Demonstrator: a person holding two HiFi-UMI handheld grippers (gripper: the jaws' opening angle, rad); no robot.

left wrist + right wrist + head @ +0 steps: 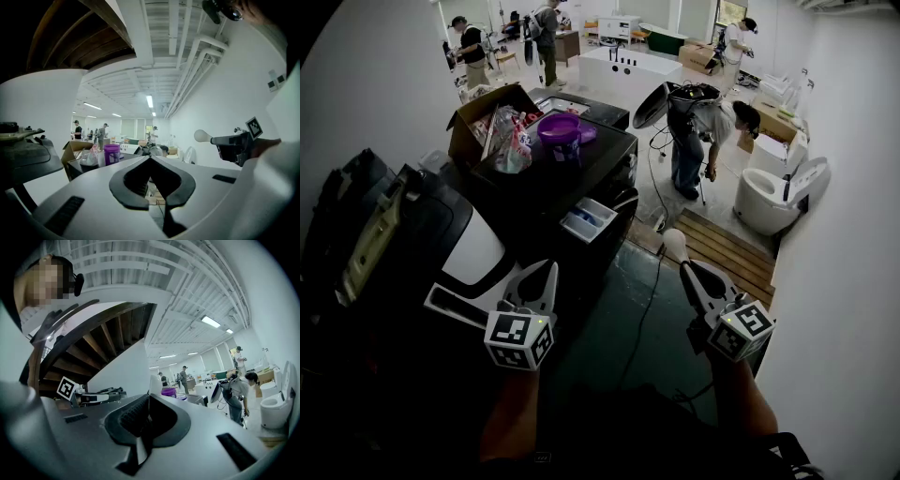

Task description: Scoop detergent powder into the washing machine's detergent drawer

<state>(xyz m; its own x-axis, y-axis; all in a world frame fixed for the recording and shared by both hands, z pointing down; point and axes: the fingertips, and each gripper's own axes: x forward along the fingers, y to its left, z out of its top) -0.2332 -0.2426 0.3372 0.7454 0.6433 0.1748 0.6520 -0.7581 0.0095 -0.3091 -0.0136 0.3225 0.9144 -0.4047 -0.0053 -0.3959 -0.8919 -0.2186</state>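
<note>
Apparently early: right gripper (689, 272) clamped on the white scoop (674, 245), left gripper (547, 274) closed, empty. Detergent drawer (588, 220) open, far. Scooping from purple tub (560, 130) remains.

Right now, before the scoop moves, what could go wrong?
1. Right claw pinches the white scoop only by its thin handle; loaded, it could twist.
2. The purple tub sits behind the open drawer, so powder may spill on the carry back.
3. The floor cable could trip you.
</note>
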